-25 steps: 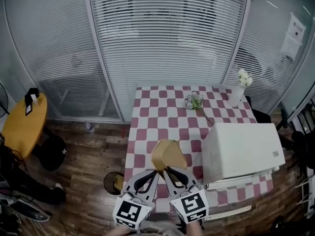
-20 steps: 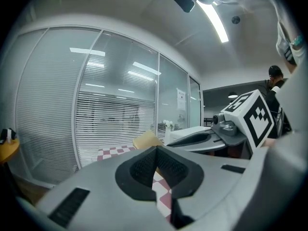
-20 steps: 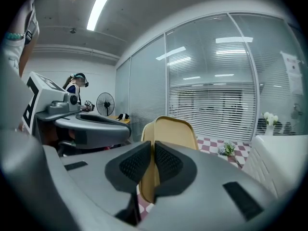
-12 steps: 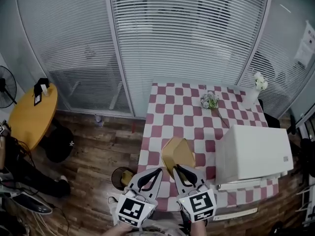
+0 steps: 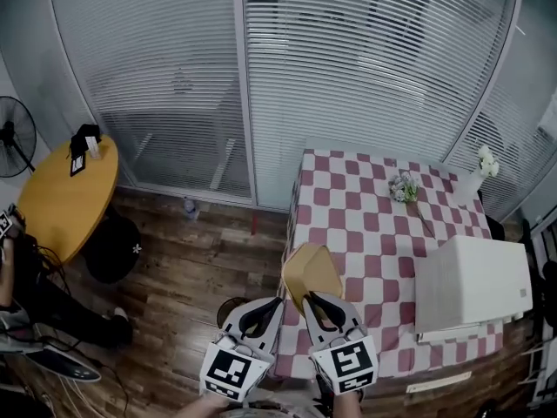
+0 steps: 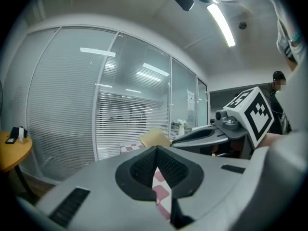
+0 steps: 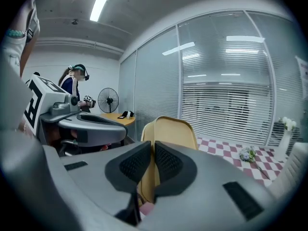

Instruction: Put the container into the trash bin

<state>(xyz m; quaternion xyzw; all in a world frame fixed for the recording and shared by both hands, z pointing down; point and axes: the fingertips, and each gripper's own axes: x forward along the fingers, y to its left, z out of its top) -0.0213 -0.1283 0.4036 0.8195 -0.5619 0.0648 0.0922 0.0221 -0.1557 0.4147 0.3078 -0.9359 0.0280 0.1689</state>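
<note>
A tan takeaway container (image 5: pixel 312 273) hangs over the left edge of the checkered table (image 5: pixel 365 198), tilted on edge. My right gripper (image 5: pixel 324 307) is shut on its near rim; in the right gripper view the container (image 7: pixel 168 134) rises between the dark pads (image 7: pixel 166 160). My left gripper (image 5: pixel 261 316) sits just left of it, shut, with nothing between its pads (image 6: pixel 144 170). The left gripper view shows the container (image 6: pixel 155 138) ahead to the right, beside the right gripper (image 6: pixel 202 136). A dark round trash bin (image 5: pixel 228 307) stands on the wood floor, partly hidden behind the left gripper.
A white box (image 5: pixel 474 286) lies on the table's right side, with a flower bunch (image 5: pixel 403 185) and a white vase (image 5: pixel 477 168) at the back. A yellow round table (image 5: pixel 65 198), a fan (image 5: pixel 13 138), a black stool (image 5: pixel 113 246) and a person (image 5: pixel 17 294) are at left. Blinds close the far side.
Both grippers and the container have shifted left across the table to its left edge. The bin is now nearly under the left gripper.
</note>
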